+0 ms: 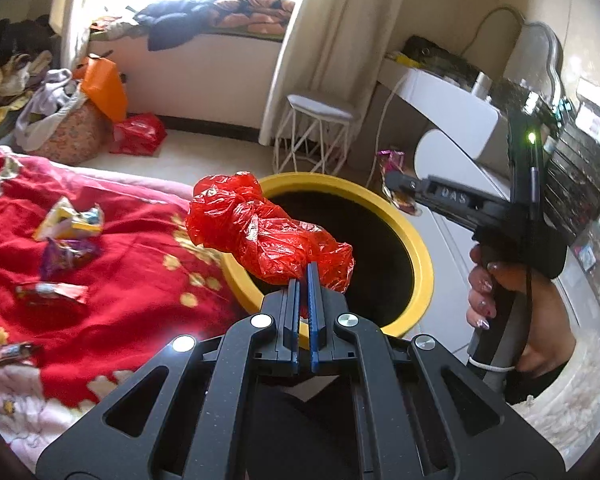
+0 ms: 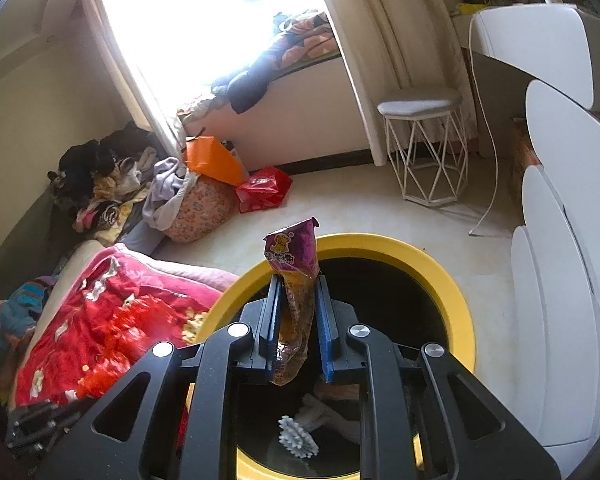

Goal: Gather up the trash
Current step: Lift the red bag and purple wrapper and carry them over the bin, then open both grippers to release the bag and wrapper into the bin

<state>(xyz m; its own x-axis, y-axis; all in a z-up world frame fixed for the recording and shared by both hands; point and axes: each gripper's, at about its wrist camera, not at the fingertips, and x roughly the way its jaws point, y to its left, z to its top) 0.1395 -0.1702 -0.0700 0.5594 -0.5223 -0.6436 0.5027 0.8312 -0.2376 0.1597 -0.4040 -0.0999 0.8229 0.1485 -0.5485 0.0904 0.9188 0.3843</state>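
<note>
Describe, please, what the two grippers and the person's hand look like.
Both grippers, left and right, are matte black with triangular cut-outs, silver pivot bolts and blue-edged jaws. The right has a pistol handle, raised "DAS" lettering, a green light and a cable. The hand has decorated nails.

The bin (image 1: 420, 248) is yellow outside and black inside. The crumpled plastic bag (image 1: 268, 232) is bright red, and the snack packet (image 2: 294, 256) is purple with a little yellow dog. The blanket (image 1: 112, 280) is red with gold flowers.
</note>
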